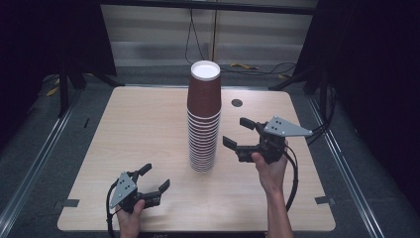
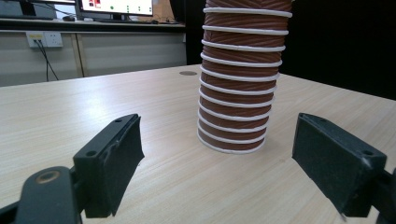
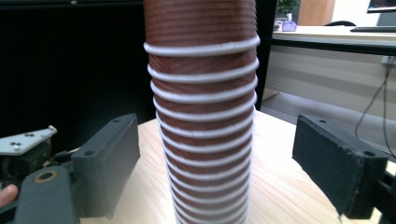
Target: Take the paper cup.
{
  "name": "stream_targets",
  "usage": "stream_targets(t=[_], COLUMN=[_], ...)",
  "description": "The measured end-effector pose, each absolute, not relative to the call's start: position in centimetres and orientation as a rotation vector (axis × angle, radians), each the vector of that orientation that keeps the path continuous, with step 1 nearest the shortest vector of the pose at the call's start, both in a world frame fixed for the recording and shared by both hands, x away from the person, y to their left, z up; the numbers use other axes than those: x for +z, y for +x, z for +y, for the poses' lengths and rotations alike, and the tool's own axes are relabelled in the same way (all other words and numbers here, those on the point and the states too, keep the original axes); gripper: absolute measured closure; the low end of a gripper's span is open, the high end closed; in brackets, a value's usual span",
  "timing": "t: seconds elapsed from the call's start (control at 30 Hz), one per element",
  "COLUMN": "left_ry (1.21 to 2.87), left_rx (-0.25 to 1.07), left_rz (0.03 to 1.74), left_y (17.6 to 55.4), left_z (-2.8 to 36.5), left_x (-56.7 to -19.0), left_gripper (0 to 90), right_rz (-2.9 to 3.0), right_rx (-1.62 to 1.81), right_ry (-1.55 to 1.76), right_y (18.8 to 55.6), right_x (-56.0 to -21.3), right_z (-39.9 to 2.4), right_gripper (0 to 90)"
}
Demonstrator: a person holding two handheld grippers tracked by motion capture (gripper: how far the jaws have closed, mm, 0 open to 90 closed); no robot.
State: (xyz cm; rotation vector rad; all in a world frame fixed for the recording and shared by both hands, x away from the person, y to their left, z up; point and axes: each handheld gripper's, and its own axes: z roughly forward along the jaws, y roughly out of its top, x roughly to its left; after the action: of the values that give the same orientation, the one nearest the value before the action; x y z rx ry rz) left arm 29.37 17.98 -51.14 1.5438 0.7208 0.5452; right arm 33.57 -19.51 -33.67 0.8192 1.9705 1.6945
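A tall stack of brown paper cups [image 1: 203, 119] with white rims stands upside down in the middle of the wooden table [image 1: 138, 129]. My right gripper [image 1: 239, 133] is held off the table just right of the stack, jaws open wide and aimed at the stack's middle [image 3: 203, 116], apart from it. My left gripper [image 1: 154, 178] sits low near the table's front left, open with nothing between its jaws, facing the stack's base [image 2: 236, 93] from some distance. The left gripper [image 3: 23, 149] also appears beyond the stack in the right gripper view.
A small dark round hole [image 1: 236, 103] lies in the table behind the stack on the right. Cables [image 1: 247, 67] run along the floor beyond the table's far edge. Dark stands flank the table at both sides.
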Motion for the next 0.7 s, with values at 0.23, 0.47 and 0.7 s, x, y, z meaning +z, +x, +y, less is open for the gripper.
stream_targets(t=[0.23,0.47,0.7], left_ry=[1.545,1.546,1.545], left_rx=[0.544,0.55,0.55], left_rz=[0.716,0.719,0.72], left_y=[29.4,29.3,29.3], left_z=[18.0,18.0,18.0], left_x=[-51.1,-51.1,-51.1], left_gripper=[15.9,15.8,15.8], right_rz=[2.002,1.986,1.98], right_rx=[1.706,1.733,1.729], right_ry=[0.796,0.778,0.761], right_y=[34.4,35.0,35.4], right_x=[-32.1,-30.6,-28.5], right_z=[-19.3,-19.1,-19.2], right_gripper=[14.0,14.0,13.9])
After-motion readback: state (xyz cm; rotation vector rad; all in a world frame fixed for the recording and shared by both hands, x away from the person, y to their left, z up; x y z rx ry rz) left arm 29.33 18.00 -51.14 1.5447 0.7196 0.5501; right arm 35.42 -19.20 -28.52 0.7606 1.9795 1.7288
